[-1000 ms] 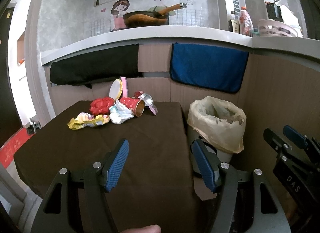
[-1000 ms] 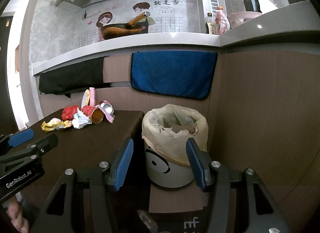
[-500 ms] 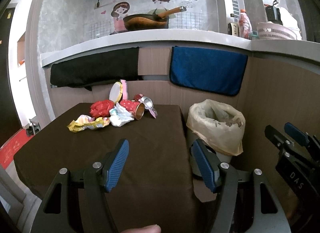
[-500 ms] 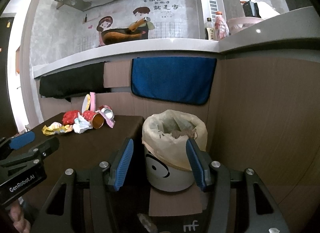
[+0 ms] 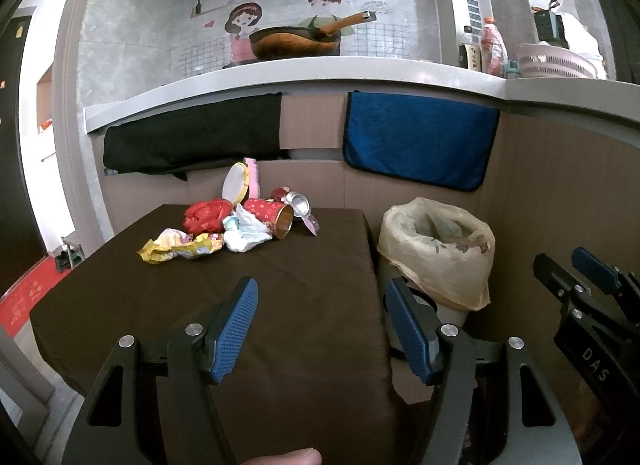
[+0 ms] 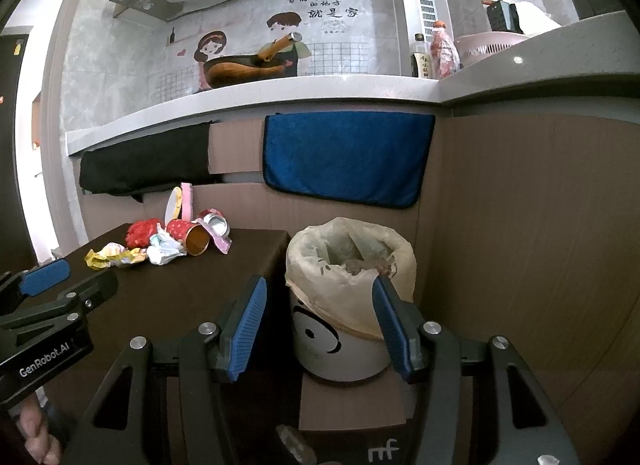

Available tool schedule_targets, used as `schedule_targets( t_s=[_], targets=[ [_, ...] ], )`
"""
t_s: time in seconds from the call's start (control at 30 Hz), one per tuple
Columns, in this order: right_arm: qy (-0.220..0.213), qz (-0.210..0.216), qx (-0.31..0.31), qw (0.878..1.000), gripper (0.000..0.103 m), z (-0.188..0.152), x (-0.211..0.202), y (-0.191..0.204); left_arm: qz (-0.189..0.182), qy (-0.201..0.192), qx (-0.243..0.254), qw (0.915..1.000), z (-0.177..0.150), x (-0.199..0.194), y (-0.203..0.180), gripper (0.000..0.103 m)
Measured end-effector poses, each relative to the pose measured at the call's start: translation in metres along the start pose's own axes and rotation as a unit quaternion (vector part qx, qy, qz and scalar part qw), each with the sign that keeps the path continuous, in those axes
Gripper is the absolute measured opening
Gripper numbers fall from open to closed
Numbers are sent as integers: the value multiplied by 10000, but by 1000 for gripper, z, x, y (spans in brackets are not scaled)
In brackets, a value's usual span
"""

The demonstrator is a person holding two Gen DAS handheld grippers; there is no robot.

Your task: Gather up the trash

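Nothing of note has changed across the last second: we see both grippers where they were, the litter in the same heap, the bin as it was. We read this as a pause before the first pick, not a step under way.

Left gripper [image 5: 322, 327]: blue-padded jaws stand wide, nothing between them, poised over the near part of the dark brown cloth-covered bench [image 5: 280, 285]. Right gripper [image 6: 320, 329]: jaws likewise wide and empty, aimed toward the white round waste bin lined with a pale translucent bag [image 6: 348, 265], which stands on the floor just beside the bench's right edge.

The trash sits together at the far end of the bench, well apart from both grippers:
- crumpled yellow foil wrapper [image 5: 176, 247], nearest the left
- crumpled red wrapper [image 5: 206, 215]
- wadded white tissue [image 5: 244, 233]
- red paper cup lying on its side, open mouth toward us [image 5: 272, 215]
- small silver foil cup [image 5: 298, 205] behind it
- round white lid [image 5: 235, 184], leaning upright against the back panel

The bag already holds some scraps; what they are we cannot tell.

Our judgement: no piece of the heap has yet been collected. The left gripper is the better placed to reach forward for it, with the bin close on its right for the drop. The loose wrappers may crumple or slip in a wide grip.
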State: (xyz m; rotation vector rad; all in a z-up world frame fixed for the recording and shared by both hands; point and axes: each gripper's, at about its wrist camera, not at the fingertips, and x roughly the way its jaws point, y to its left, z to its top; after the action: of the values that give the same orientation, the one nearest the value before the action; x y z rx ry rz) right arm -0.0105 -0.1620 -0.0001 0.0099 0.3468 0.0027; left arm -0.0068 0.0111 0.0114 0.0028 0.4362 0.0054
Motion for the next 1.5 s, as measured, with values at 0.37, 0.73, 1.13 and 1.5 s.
schedule_targets(
  t_s=[0.37, 0.73, 1.13, 1.5],
  targets=[
    [-4, 6, 7, 10000, 53, 0, 1, -1, 5, 5, 3, 10000, 0, 1, 0, 67],
    [-1, -5, 10, 10000, 53, 0, 1, -1, 7, 22, 3, 10000, 2, 0, 3, 67],
    [-39, -16, 15, 10000, 53, 0, 3, -2, 0, 46, 36, 10000, -2, 5, 9, 67],
    [-369, 665, -71, 9971, 57, 49, 62, 33, 817, 326, -380, 9954, 47, 70, 121, 62]
  ],
)
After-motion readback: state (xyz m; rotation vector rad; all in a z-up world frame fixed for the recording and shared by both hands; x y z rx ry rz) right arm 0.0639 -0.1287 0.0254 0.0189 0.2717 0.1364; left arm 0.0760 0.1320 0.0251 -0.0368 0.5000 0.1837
